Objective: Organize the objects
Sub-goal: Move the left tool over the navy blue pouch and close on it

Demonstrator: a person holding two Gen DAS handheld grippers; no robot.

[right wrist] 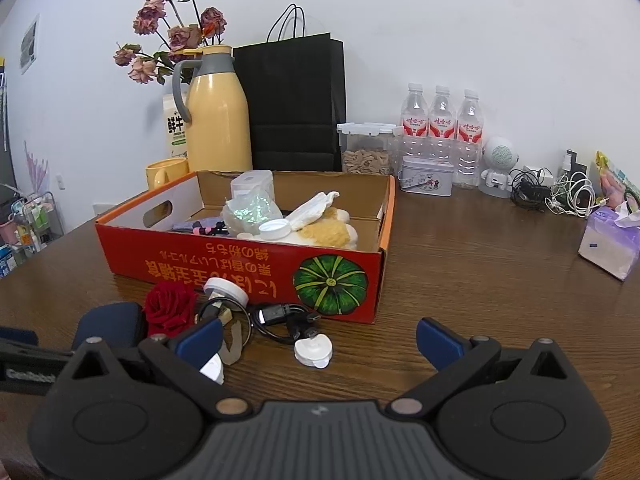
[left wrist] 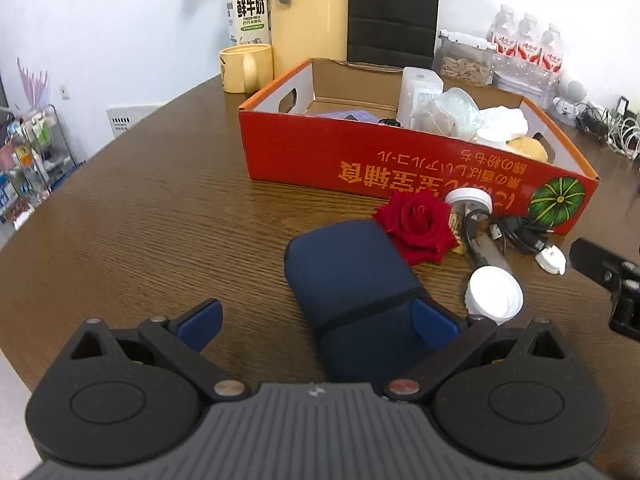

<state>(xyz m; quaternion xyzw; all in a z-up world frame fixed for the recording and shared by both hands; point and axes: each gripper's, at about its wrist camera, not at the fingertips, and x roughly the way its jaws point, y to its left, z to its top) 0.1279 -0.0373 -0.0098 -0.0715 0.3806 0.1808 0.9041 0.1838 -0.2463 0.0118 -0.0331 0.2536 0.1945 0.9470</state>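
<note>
Both grippers' fingers are spread wide, nothing held, so the red rose (left wrist: 416, 226) could easily get crushed when the navy pouch (left wrist: 352, 280) beside it is grabbed by the left gripper (left wrist: 320, 316).

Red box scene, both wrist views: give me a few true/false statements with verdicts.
1. The left gripper is open, with the navy pouch between its fingers. True.
2. The red rose lies inside the red box. False: it lies on the table in front of the box.
3. The right gripper holds the black cable. False: it is open and empty.
4. Three water bottles stand by the wall. True.
</note>
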